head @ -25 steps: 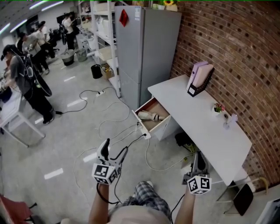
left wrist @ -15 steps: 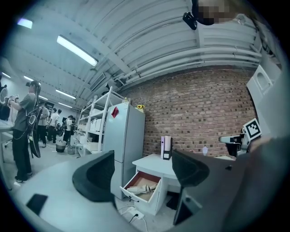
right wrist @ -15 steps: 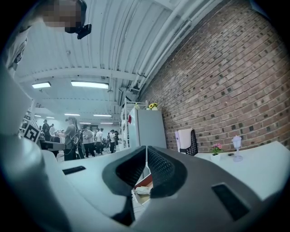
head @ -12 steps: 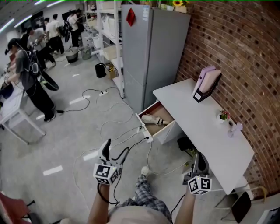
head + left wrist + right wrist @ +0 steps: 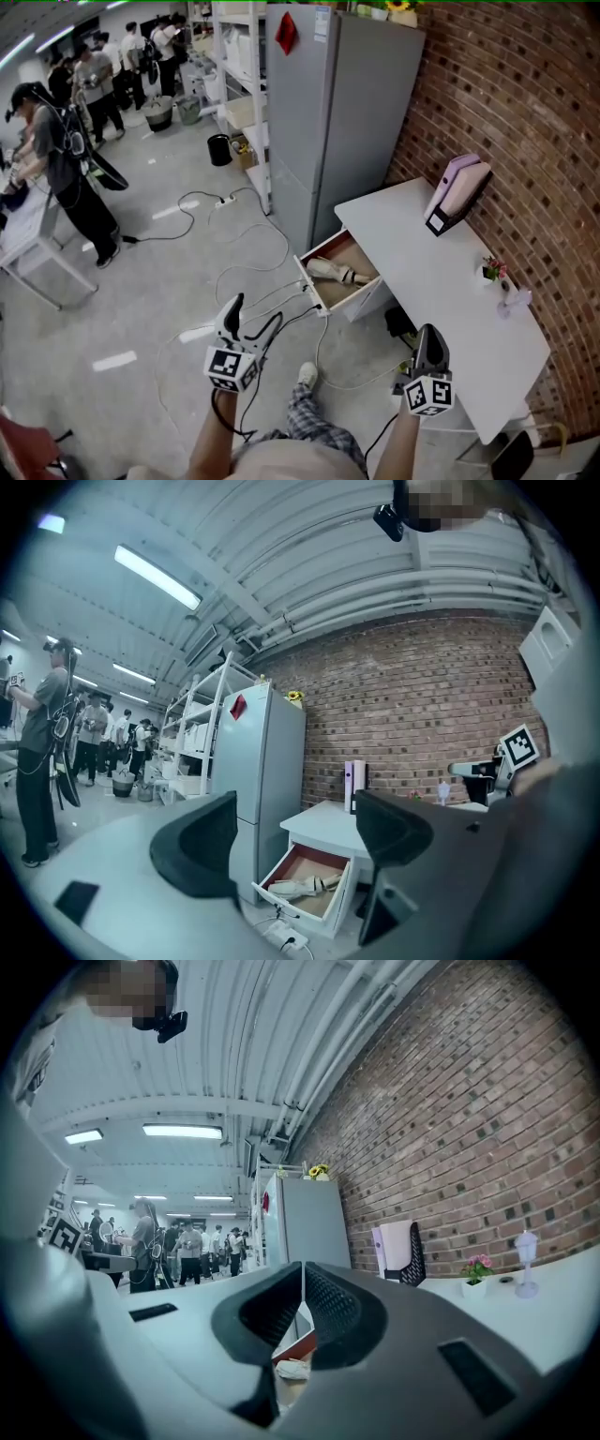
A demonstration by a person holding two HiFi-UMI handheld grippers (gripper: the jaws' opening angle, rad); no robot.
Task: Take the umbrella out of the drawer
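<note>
The left gripper (image 5: 242,323), held out low on a forward-stretched forearm, has its jaws spread wide and empty. Ahead, the cream umbrella (image 5: 335,272) lies inside the open drawer (image 5: 315,289) of the white desk (image 5: 441,281). The right gripper (image 5: 428,339), held likewise, has its jaws pressed together.

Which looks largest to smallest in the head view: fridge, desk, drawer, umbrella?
1. fridge and desk: too close to rank, and the fridge stands farther off.
2. drawer.
3. umbrella, lying inside the drawer.

Umbrella (image 5: 335,272), apparently, lies in drawer (image 5: 312,285) under table (image 5: 433,281).
</note>
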